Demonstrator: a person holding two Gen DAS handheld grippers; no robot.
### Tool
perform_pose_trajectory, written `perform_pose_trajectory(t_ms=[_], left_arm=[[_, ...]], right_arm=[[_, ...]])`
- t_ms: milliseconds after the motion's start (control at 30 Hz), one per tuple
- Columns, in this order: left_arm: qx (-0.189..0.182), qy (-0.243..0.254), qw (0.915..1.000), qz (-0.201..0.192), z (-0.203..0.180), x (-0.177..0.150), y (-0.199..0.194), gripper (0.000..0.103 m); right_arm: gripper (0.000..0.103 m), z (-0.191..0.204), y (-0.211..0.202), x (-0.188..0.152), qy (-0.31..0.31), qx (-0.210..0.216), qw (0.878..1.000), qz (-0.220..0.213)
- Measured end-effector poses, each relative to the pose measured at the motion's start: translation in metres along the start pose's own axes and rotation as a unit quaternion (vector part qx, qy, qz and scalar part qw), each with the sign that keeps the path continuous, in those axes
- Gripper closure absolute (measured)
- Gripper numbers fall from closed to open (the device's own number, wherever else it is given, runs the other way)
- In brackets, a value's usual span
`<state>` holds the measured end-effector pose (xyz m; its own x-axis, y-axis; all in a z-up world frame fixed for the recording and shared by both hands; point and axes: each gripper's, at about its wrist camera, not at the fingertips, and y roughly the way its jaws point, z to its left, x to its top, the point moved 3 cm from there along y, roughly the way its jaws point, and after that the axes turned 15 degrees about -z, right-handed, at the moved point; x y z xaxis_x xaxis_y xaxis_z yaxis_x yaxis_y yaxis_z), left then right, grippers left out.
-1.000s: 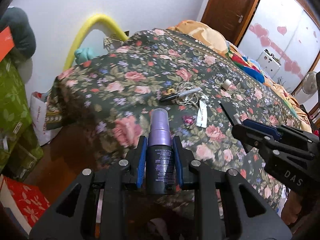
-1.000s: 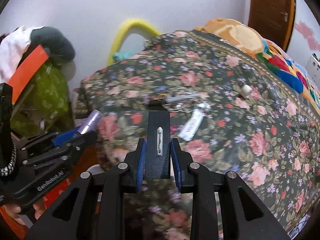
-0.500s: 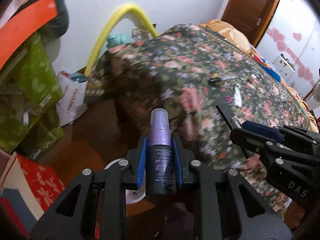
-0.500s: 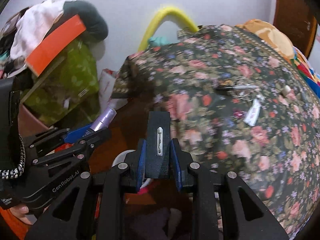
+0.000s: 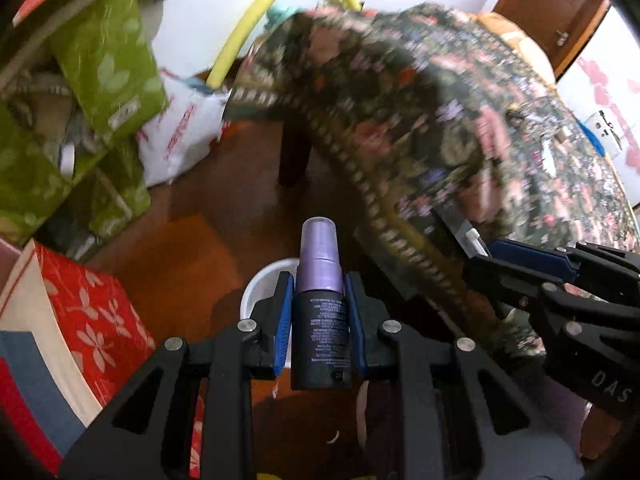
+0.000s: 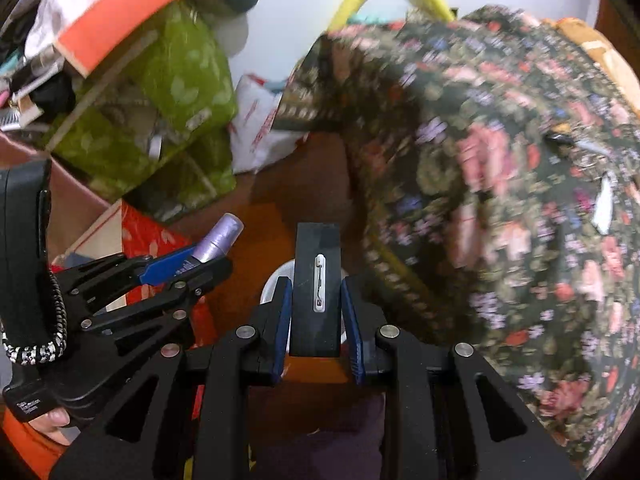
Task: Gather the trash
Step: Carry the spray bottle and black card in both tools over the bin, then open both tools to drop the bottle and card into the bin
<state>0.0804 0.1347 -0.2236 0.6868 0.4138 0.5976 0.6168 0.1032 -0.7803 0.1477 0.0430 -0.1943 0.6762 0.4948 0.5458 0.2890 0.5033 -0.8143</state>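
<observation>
My left gripper [image 5: 319,312] is shut on a small dark spray bottle [image 5: 320,336] with a purple cap, held upright between the blue pads. My right gripper [image 6: 316,312] is shut on a flat black box [image 6: 317,292] with a white logo strip. Both hang over the wooden floor, just above a white round bin [image 5: 264,284], whose rim [image 6: 276,280] also peeks out behind the black box. The left gripper and purple-capped bottle [image 6: 218,240] show at the left of the right wrist view. The right gripper [image 5: 520,264] shows at the right of the left wrist view.
A bed with a dark floral cover [image 5: 480,120] fills the right side, with small items [image 6: 600,200] lying on it. Green bags [image 5: 100,64], a white plastic bag [image 5: 180,136] and a red patterned box [image 5: 92,320] crowd the left. A yellow tube [image 5: 280,8] arches by the wall.
Both grippers, still holding the bottle and the black box, swung away from the bed top and down toward the floor, so the white bin came into view beneath them.
</observation>
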Motion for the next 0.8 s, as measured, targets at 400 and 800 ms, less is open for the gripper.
perform_pose_trajectory(t_ms=[400,800], left_arm=[[0.006,-0.038,0.9938,0.104,0.032,-0.042,0.067,0.078],[0.017,-0.065,0.9926,0.101,0.044,-0.035,0.072,0.073]], right_arm=[[0.08,0.006,0.081,-0.022,0.006,0.032,0.993,0.11],[0.065,0.009,0.088,-0.016,0.003,0.035,0.993,0.112]])
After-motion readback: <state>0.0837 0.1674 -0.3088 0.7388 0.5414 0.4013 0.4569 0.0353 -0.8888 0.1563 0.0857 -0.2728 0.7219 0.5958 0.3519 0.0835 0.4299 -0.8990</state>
